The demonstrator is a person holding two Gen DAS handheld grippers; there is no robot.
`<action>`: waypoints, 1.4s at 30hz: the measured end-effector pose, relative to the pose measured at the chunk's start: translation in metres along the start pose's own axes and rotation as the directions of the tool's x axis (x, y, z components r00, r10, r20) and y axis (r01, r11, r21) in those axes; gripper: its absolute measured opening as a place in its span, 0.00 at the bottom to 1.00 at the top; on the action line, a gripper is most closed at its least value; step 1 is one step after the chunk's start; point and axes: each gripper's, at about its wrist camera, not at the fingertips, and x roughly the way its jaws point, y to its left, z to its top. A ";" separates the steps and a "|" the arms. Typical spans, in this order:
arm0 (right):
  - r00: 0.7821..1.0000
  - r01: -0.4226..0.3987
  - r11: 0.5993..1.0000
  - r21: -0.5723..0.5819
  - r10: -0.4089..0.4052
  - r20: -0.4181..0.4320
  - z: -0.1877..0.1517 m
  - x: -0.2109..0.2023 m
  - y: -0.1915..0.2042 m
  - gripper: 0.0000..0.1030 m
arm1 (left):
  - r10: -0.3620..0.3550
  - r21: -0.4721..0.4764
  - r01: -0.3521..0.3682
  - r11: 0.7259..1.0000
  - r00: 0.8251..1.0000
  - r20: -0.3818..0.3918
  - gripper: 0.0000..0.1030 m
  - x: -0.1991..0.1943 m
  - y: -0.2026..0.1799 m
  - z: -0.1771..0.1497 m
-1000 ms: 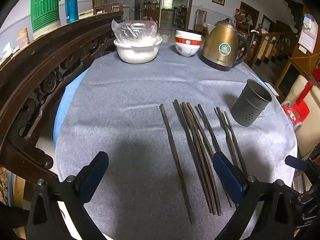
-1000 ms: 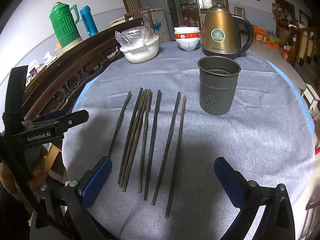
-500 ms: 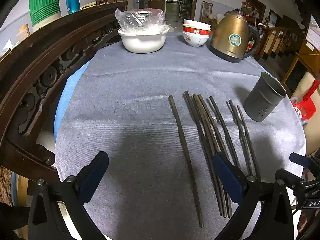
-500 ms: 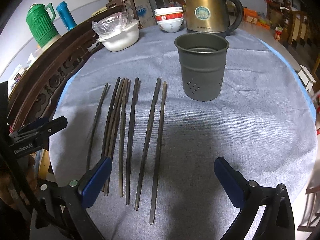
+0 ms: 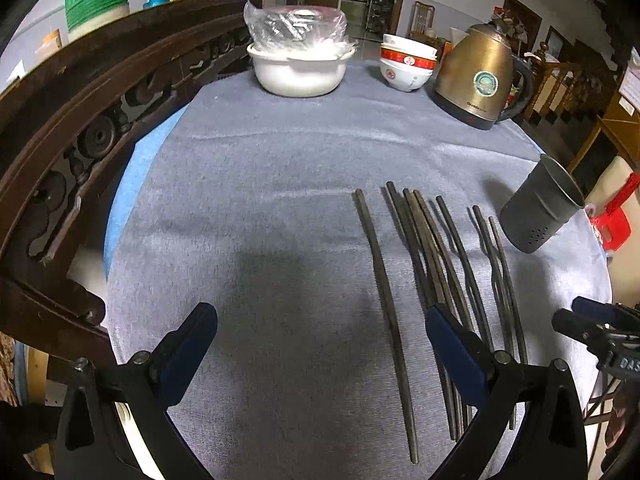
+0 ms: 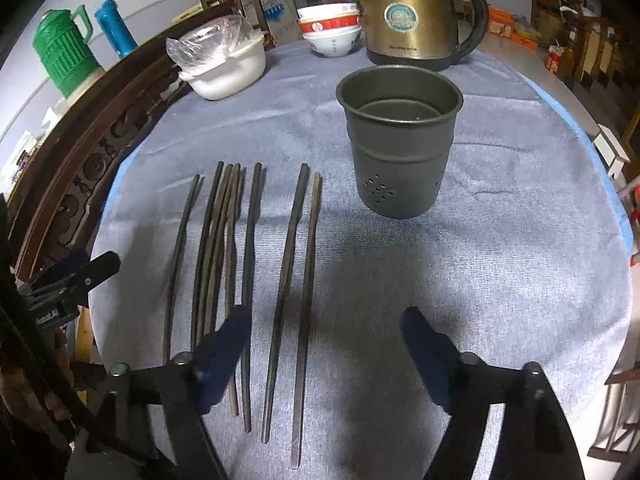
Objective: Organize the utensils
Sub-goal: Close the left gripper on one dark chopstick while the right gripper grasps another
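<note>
Several dark chopsticks point(image 5: 432, 248) lie side by side on the grey cloth, with one lone chopstick point(image 5: 384, 308) at their left. My left gripper point(image 5: 322, 340) hovers open above that lone stick, nothing touching its pads. In the right wrist view, the two rightmost chopsticks point(image 6: 298, 280) run between the blue fingers of my right gripper point(image 6: 326, 340). Its jaws are closing but the pads are clear of the sticks. A dark grey perforated holder cup point(image 6: 400, 152) stands upright and empty beyond them, to the right of the row.
At the far side of the table stand a brass kettle point(image 6: 412, 12), stacked red-and-white bowls point(image 6: 330, 32) and a white pot point(image 5: 300, 68) covered with plastic. A carved wooden rail point(image 5: 80, 128) borders the left. The table's edge point(image 6: 616, 208) curves close on the right.
Both grippers have come forward and a little lower over the chopsticks. The right gripper's fingers have drawn closer together, and the holder cup looms larger in its view.
</note>
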 end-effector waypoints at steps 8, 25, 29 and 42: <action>0.994 0.029 1.000 0.006 -0.028 -0.101 0.028 0.038 0.006 0.47 | -0.012 -0.020 0.012 1.000 0.999 -0.031 1.00 0.008 0.006 -0.003; 0.964 0.091 0.990 -0.111 -0.115 -0.239 0.047 0.081 0.026 0.10 | -0.034 -0.053 0.024 0.998 0.981 -0.192 0.97 0.040 -0.008 0.022; 0.963 0.070 0.991 -0.117 -0.098 -0.249 0.039 0.081 0.018 0.10 | -0.029 -0.044 0.018 0.999 0.961 -0.276 0.71 0.061 -0.023 0.037; 0.941 0.005 0.966 -0.257 -0.091 -0.327 0.041 0.091 0.015 0.10 | -0.022 0.043 0.047 0.998 0.884 -0.467 0.06 0.093 -0.037 0.037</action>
